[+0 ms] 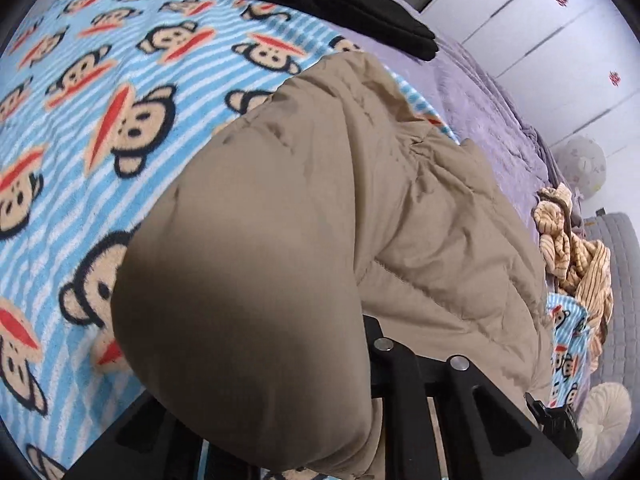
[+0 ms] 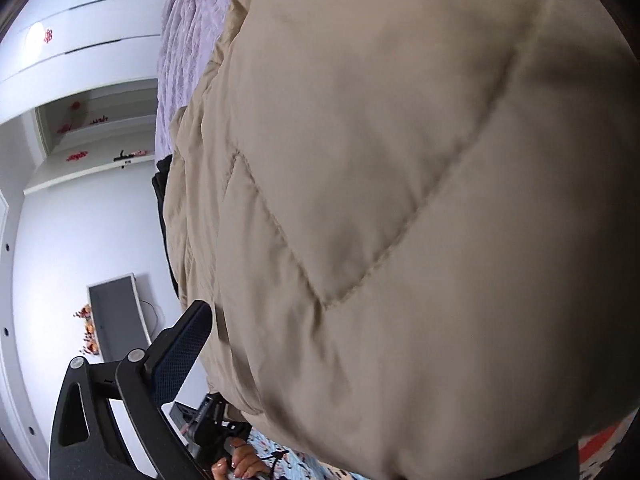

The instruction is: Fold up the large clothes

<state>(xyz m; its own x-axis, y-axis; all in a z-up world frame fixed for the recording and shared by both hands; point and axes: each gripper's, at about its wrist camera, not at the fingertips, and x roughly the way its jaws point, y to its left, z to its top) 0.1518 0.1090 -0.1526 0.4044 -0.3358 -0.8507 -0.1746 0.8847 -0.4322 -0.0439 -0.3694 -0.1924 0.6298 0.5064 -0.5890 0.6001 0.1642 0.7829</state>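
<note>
A tan quilted puffer jacket (image 1: pixel 320 216) lies bunched on a blue striped monkey-print blanket (image 1: pixel 100 92). In the left wrist view the jacket's padding bulges over my left gripper (image 1: pixel 360 360); only the black right finger (image 1: pixel 404 364) shows, pressed against the fabric, so the jaws look closed on the jacket. In the right wrist view the jacket (image 2: pixel 400 200) fills most of the frame. My right gripper (image 2: pixel 224 344) has its left finger (image 2: pixel 180 356) with a blue pad against the jacket's edge; the other finger is hidden by the fabric.
A folded black garment (image 1: pixel 332 4) lies at the blanket's far end. A purple bedspread (image 1: pixel 492 112) and a striped beige garment (image 1: pixel 572 252) lie to the right. White wardrobes (image 1: pixel 540 28) stand behind. The person's hand (image 2: pixel 240 460) holds the other gripper's handle low in the right wrist view.
</note>
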